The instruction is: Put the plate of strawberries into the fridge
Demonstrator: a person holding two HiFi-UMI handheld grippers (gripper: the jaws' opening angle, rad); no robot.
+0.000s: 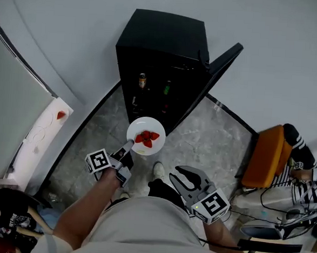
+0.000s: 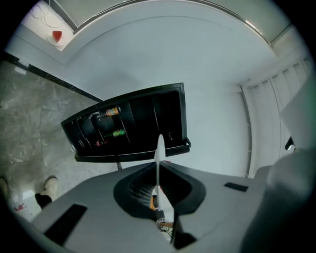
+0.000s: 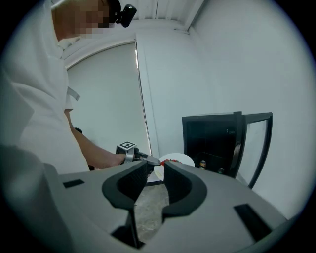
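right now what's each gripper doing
left gripper: shut on the rim of the plate
right gripper: open, nothing between its jaws

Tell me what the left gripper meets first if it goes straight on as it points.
The plate in the left gripper would probably enter the open fridge first; depth is unclear.

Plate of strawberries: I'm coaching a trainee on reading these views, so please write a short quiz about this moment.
1. True or false: the fridge has its door open.
2. The plate of strawberries is gripped by: A) left gripper, B) right gripper, C) neither.
3. Fill in: the right gripper's jaws stand ____, with nothing between them.
Key: 1 true; 2 A; 3 open.
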